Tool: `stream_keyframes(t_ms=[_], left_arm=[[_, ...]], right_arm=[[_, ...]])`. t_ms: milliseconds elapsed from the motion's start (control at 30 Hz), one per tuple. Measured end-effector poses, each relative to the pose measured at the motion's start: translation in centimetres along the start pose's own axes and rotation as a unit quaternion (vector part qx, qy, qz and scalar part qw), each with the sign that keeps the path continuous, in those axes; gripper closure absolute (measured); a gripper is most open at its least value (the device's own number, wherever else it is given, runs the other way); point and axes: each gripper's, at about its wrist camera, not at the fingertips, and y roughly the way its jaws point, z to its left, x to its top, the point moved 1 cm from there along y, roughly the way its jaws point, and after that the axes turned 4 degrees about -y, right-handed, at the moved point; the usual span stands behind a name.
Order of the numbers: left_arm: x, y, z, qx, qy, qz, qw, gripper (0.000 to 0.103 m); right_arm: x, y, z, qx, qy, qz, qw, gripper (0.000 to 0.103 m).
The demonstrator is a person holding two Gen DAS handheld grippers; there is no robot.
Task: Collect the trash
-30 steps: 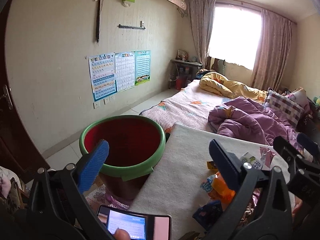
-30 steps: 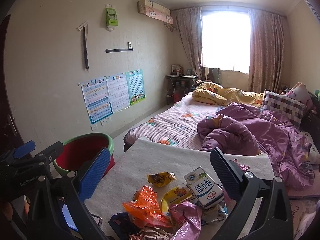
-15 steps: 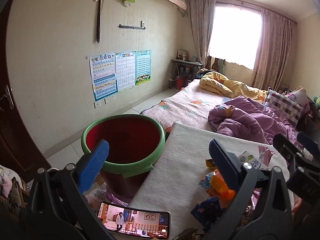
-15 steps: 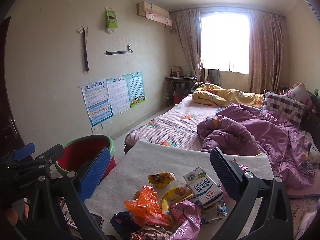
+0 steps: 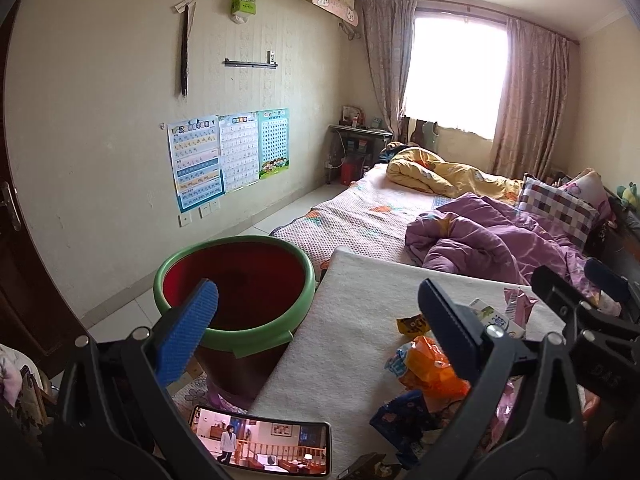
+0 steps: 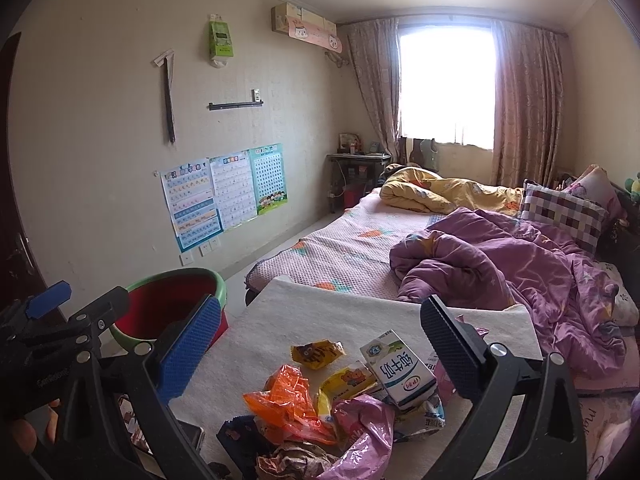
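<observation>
A heap of trash lies on a white padded table [image 6: 344,316]: a milk carton [image 6: 400,368], an orange wrapper [image 6: 290,400], a yellow snack bag [image 6: 348,382], a small brown-yellow packet [image 6: 316,353] and a pink bag [image 6: 360,428]. My right gripper [image 6: 320,344] hovers open above the heap, holding nothing. My left gripper [image 5: 320,320] is open and empty, between the red bin with a green rim [image 5: 236,276] on its left and the orange wrapper [image 5: 432,364] on its right. The bin [image 6: 172,304] stands on the floor at the table's left edge.
A phone [image 5: 260,446] playing a video lies at the table's near left corner. A bed [image 6: 360,248] with a purple quilt [image 6: 500,264] and a checked pillow [image 6: 560,212] runs behind the table. A dark door [image 5: 16,240] is at far left. A hand [image 6: 24,436] shows low left.
The phone screen has gone from a white page to a playing video, and the finger touching it is gone. Both grippers have barely shifted and stay open.
</observation>
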Motion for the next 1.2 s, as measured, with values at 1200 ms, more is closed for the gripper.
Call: stream_keyframes(t_ms=[1200], left_arm=[[-14.9,3.6,-1.9,-0.132,0.074,0.247,0.9572,0.017]], right_arm=[[-10.4,2.0,-4.8,0.106,0.066,0.182,0.975,0.024]])
